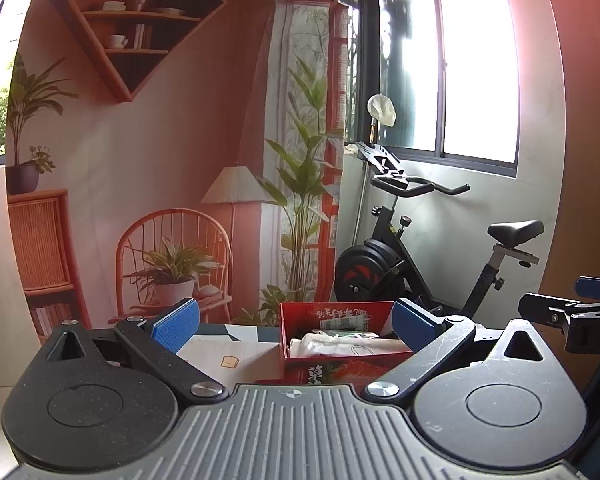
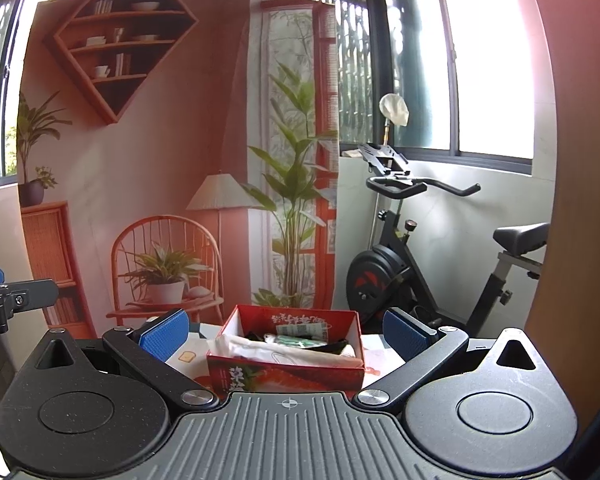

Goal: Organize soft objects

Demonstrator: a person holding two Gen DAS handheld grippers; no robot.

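Behind each spread, empty hand-held gripper (image 1: 294, 322) (image 2: 286, 332), the red box (image 2: 288, 372) hid its jumbled soft contents (image 2: 284, 346).

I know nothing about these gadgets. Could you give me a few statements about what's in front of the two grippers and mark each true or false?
1. The red box already has things inside it. True: white fabric and other small items lie in it.
2. The left gripper is clamped on a cloth. False: its blue fingers stand wide apart with nothing between them.
3. The right gripper is open. True.
4. The red box has a closed lid. False: its top is open and the contents show.
5. An exercise bike stands behind the table, by the window. True.
6. The table cover is plain black. False: it is light, with a small toast picture.
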